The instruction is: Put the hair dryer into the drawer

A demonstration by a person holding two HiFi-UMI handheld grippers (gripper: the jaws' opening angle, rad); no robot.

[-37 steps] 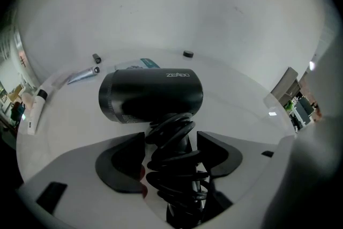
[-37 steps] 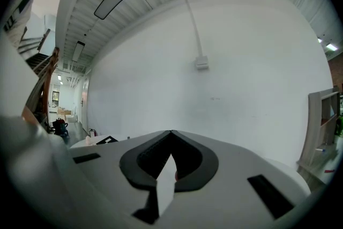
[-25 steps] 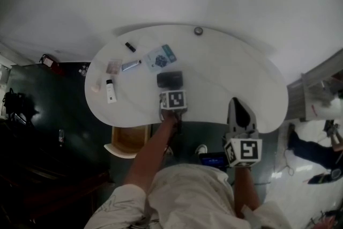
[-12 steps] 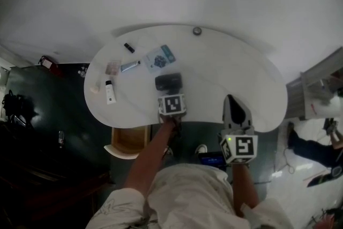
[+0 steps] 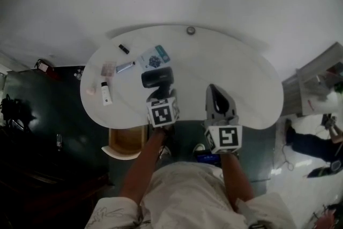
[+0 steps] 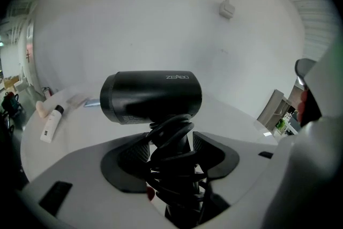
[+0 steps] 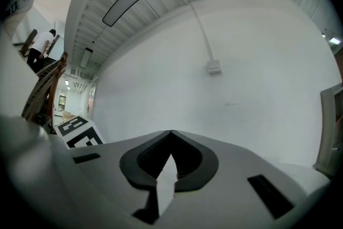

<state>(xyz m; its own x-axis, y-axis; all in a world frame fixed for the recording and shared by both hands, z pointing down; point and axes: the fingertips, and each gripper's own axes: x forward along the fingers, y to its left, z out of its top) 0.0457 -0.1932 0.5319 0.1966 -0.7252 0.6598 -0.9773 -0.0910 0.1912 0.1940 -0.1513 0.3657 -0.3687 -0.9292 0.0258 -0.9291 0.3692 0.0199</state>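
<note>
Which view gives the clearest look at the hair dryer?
The left gripper view: the hair dryer fills the centre, its black barrel sideways and its cord-wrapped handle clamped in the left gripper. The head view shows it small and dark over the white table. The right gripper view shows none of it.

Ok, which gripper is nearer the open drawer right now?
Left. The left gripper, holding the hair dryer, is just up and right of the drawer; the right gripper is further right, jaws together.
</note>
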